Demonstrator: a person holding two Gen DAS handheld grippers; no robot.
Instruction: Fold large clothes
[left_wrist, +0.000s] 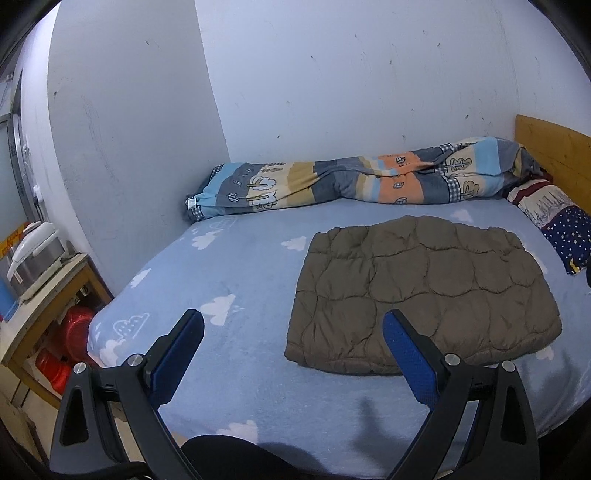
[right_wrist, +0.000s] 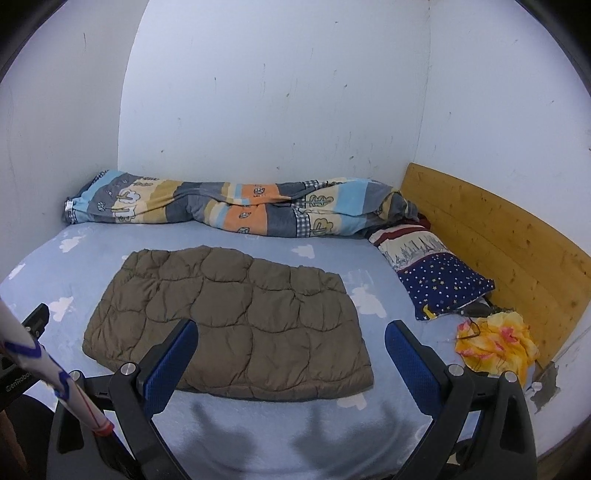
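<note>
A brown quilted padded garment lies folded into a flat rectangle on the blue cloud-print bed sheet. It also shows in the right wrist view. My left gripper is open and empty, held above the sheet just before the garment's near left corner. My right gripper is open and empty, held above the garment's near edge. Neither touches the garment. Part of the left gripper and a white sleeve show at the left of the right wrist view.
A rolled patterned duvet lies along the back wall. A star-print pillow and a yellow cloth lie by the wooden headboard. A side table with a rice cooker stands left of the bed.
</note>
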